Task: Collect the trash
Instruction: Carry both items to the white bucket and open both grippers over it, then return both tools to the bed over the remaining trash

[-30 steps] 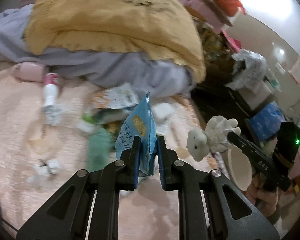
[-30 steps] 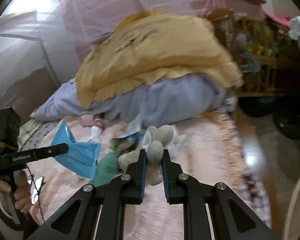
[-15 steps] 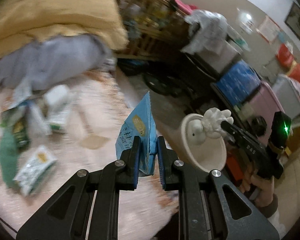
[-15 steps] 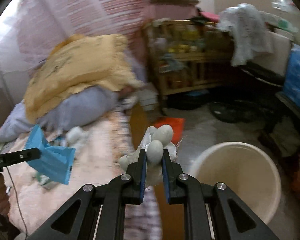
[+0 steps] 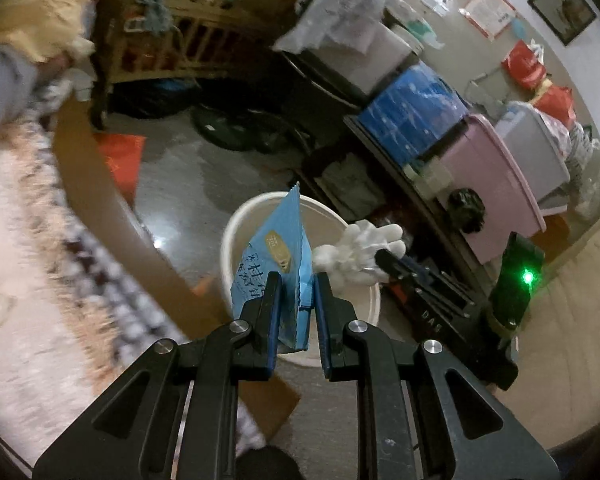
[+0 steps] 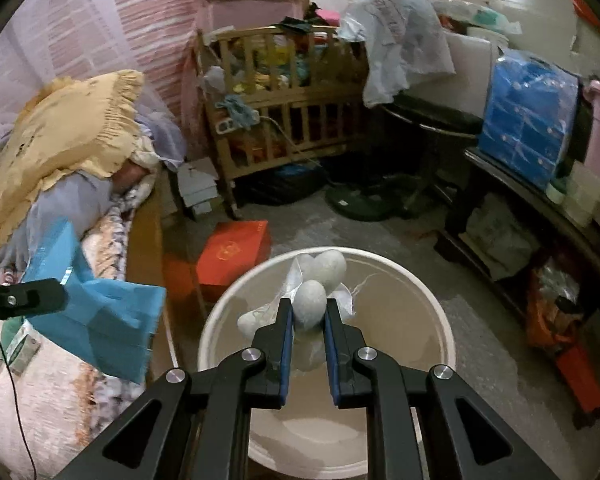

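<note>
My left gripper is shut on a blue snack packet, which stands upright between the pads above the near rim of a cream bucket on the floor. My right gripper is shut on a crumpled white wad of plastic and hangs over the open mouth of the same bucket. In the left wrist view the white wad shows over the bucket's right side. In the right wrist view the blue packet sits left of the bucket, over the bed's edge.
A pink bedspread with a wooden bed frame lies left of the bucket. A red box rests on the floor behind it. A wooden crib, a black shelf with a blue box and a pink tub ring the floor.
Both grippers swung right, away from the bed and its litter, and came over the bucket. Each has kept its piece of trash.
</note>
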`<control>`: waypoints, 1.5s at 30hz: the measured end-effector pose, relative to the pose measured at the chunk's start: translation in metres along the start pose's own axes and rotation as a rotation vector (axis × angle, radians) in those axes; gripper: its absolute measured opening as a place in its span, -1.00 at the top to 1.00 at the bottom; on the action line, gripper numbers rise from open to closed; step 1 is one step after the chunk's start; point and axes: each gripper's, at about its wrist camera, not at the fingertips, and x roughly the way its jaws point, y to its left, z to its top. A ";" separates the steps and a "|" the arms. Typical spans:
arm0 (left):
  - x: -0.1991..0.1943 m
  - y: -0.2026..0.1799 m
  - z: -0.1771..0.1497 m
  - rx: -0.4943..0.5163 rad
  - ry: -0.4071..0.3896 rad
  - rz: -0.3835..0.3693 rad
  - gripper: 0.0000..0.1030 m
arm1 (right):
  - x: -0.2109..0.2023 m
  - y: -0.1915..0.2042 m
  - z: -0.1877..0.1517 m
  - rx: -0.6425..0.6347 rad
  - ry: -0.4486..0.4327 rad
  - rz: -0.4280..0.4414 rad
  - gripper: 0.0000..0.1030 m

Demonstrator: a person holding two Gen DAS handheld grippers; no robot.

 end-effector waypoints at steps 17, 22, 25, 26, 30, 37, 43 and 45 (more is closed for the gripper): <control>0.037 0.016 -0.014 -0.012 0.067 0.051 0.55 | 0.029 -0.001 -0.016 0.014 0.064 0.011 -0.19; -0.010 0.042 -0.026 -0.023 -0.005 0.169 0.55 | 0.024 0.032 -0.013 -0.017 0.068 0.067 -0.19; -0.042 0.057 -0.036 -0.022 -0.060 0.256 0.55 | 0.020 0.058 -0.009 -0.036 0.060 0.111 -0.19; -0.053 0.063 -0.041 -0.018 -0.080 0.293 0.55 | 0.018 0.069 -0.008 -0.044 0.057 0.135 -0.19; -0.093 0.085 -0.058 -0.019 -0.134 0.432 0.55 | 0.014 0.117 -0.008 -0.097 0.061 0.207 -0.19; -0.156 0.135 -0.091 -0.087 -0.181 0.590 0.55 | 0.014 0.206 -0.019 -0.197 0.085 0.303 -0.20; -0.199 0.171 -0.112 -0.154 -0.215 0.679 0.54 | 0.015 0.276 -0.030 -0.278 0.113 0.371 -0.25; -0.211 0.180 -0.119 -0.177 -0.225 0.698 0.54 | 0.014 0.295 -0.033 -0.301 0.118 0.391 -0.28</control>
